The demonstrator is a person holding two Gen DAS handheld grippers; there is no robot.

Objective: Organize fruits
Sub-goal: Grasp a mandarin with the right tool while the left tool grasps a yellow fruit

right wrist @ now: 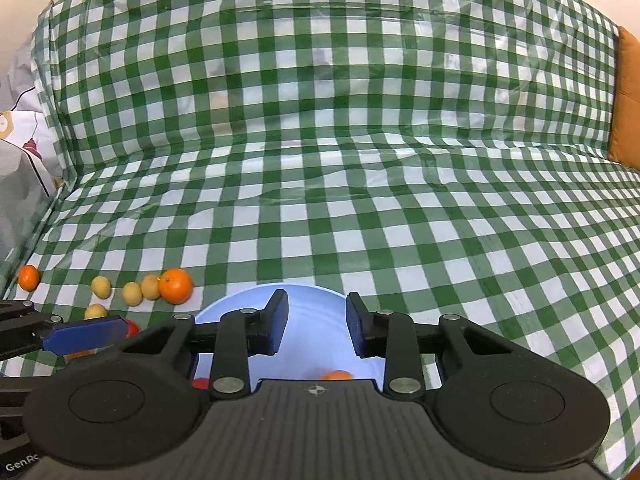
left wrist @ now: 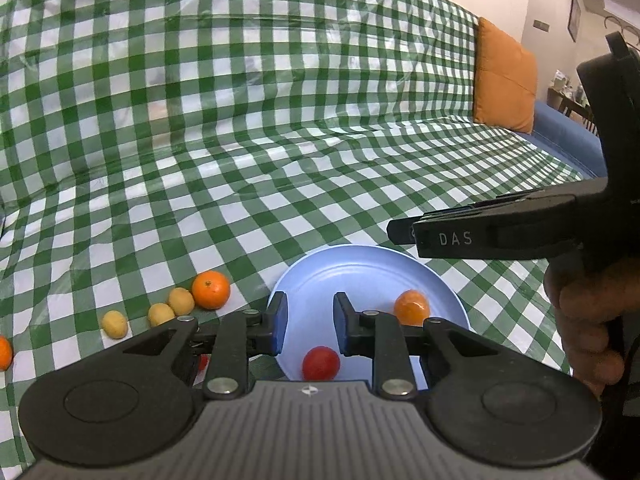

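A light blue plate (left wrist: 360, 268) (right wrist: 312, 300) lies on the green checked cloth. It holds a peeled-looking orange fruit (left wrist: 412, 306) (right wrist: 338, 375) and a red tomato (left wrist: 320, 362). My left gripper (left wrist: 310, 312) hovers over the plate's left part, its jaws a little apart with nothing between them. My right gripper (right wrist: 316, 312) is above the plate, narrowly open and empty; its fingers (left wrist: 404, 232) show side-on. Left of the plate sit an orange (left wrist: 211, 290) (right wrist: 175, 286) and several small yellow fruits (left wrist: 160, 314) (right wrist: 132, 293).
Another small orange (right wrist: 29, 277) lies at the far left, and a red fruit (right wrist: 130, 327) beside the left gripper's blue pad (right wrist: 84, 334). A hand (left wrist: 588, 320) holds the right gripper. An orange cushion (left wrist: 504, 76) stands at the back right. The cloth rises steeply behind.
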